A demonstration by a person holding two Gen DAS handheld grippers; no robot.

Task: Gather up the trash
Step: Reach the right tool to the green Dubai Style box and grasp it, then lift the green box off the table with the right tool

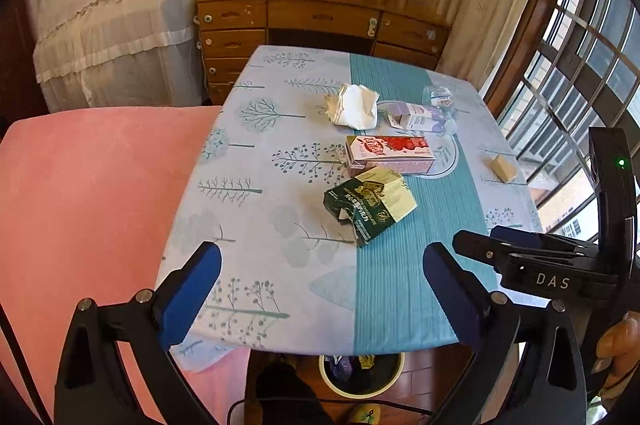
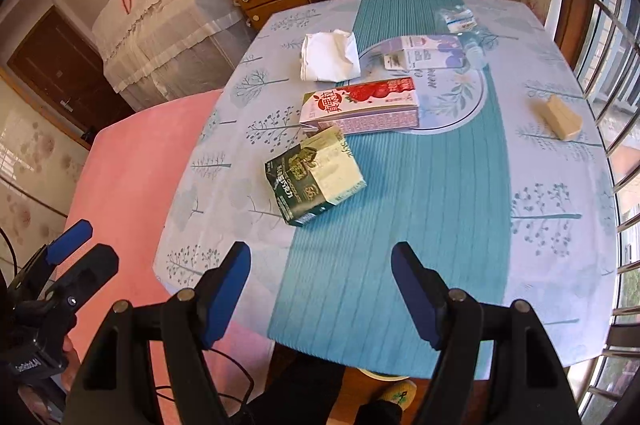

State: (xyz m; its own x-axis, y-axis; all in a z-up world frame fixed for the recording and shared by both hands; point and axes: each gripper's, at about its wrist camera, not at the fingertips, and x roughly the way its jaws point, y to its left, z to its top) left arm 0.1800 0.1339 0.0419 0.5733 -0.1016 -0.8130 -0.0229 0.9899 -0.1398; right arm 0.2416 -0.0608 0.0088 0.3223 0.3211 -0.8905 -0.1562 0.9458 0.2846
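Green and cream card, crumpled at one end: the crushed carton lies nearest the near edge of the table, on the seam between the tree-printed cloth and the teal stripe. Its long axis runs diagonally, dark printed end toward the near left, pale end toward the far right. Just behind it, almost touching, lies the red strawberry carton with its long axis across the table, then the white tissue and the purple carton farther back.

In both wrist views the crushed carton sits ahead of the fingers and well apart from them. From the right gripper it lies ahead and a little left; from the left gripper it lies ahead and a little right. Neither looks clearly nearer.

Both sets of jaws stand wide apart with nothing between them and touch nothing. A bin shows below the near table edge.
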